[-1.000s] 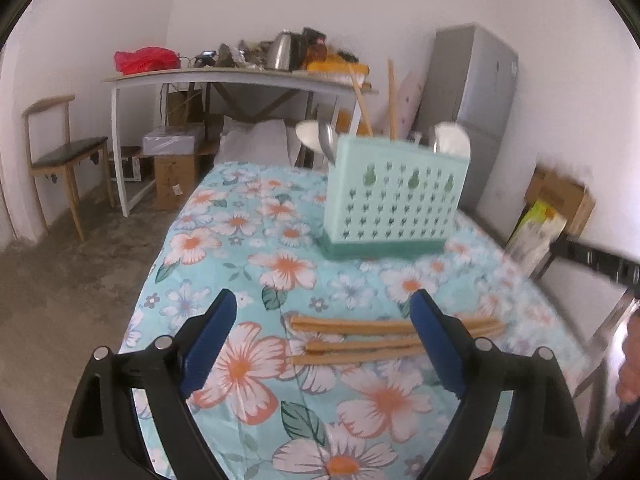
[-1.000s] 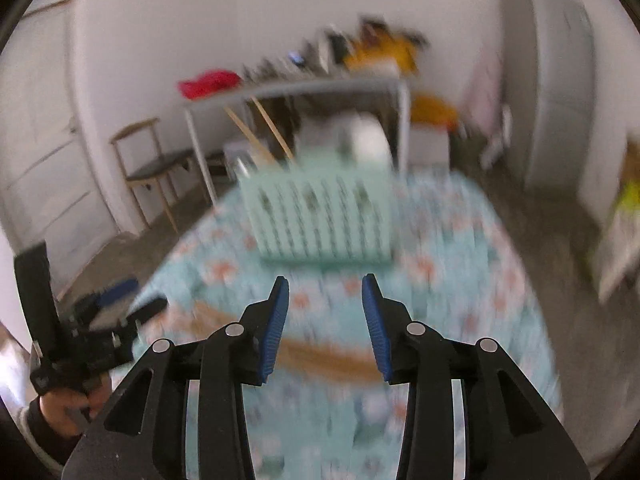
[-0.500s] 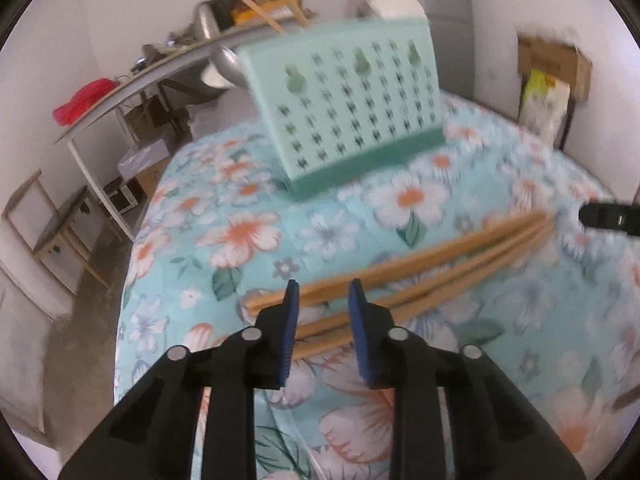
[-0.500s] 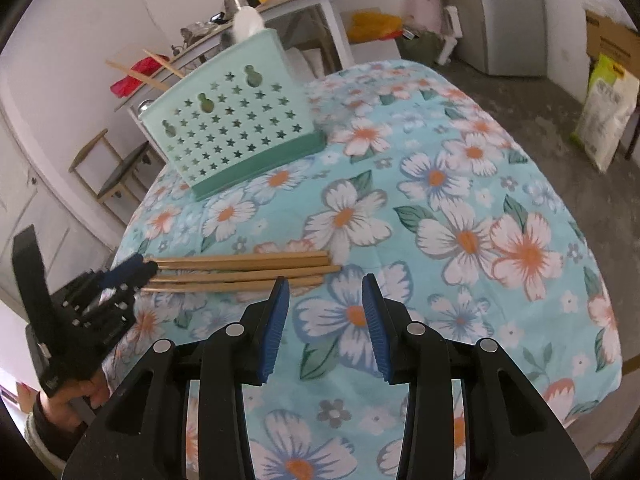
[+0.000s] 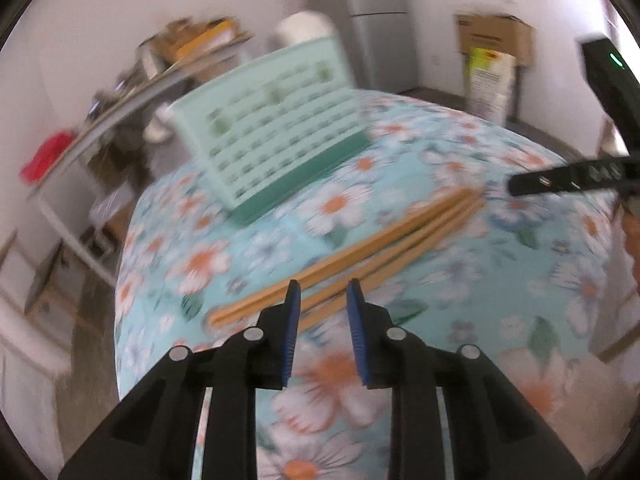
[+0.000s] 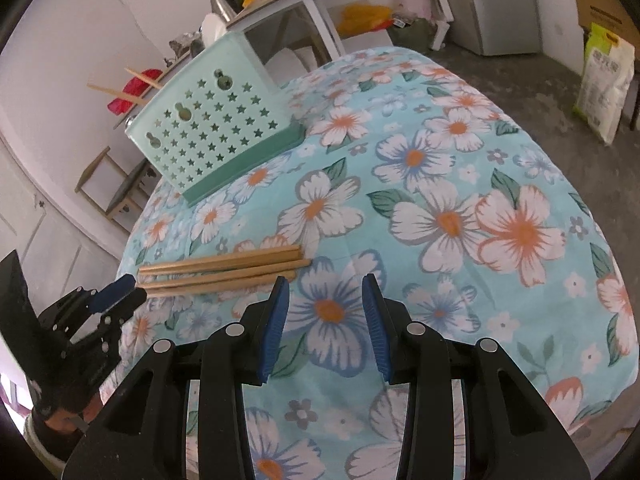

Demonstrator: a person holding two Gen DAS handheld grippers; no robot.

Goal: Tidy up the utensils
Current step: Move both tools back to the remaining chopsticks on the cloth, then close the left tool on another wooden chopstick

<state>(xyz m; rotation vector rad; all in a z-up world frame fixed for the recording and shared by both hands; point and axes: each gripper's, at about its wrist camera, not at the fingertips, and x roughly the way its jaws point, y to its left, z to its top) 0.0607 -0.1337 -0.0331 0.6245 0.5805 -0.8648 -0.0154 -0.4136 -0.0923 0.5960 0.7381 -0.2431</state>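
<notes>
Several wooden chopsticks [image 6: 224,270] lie side by side on the floral tablecloth [image 6: 440,220]; they also show in the left wrist view [image 5: 360,252]. A mint green perforated utensil holder [image 6: 216,136] stands behind them with chopsticks sticking out of it; the left wrist view [image 5: 276,136] shows it blurred. My left gripper [image 5: 320,292] hovers open and empty just above the chopsticks' near end. It also shows at the left in the right wrist view [image 6: 120,292]. My right gripper [image 6: 324,286] is open and empty, just right of the chopsticks' other end.
A cluttered white side table [image 6: 280,0] stands behind the holder, with a wooden chair [image 6: 116,184] to its left. A grey fridge [image 6: 496,4], a cardboard box [image 6: 604,4] and a bag [image 6: 604,84] stand on the floor at the right.
My left gripper narrowed its jaws from wide open and moved down to the chopsticks' end. My right gripper dropped closer to the tablecloth near their other end.
</notes>
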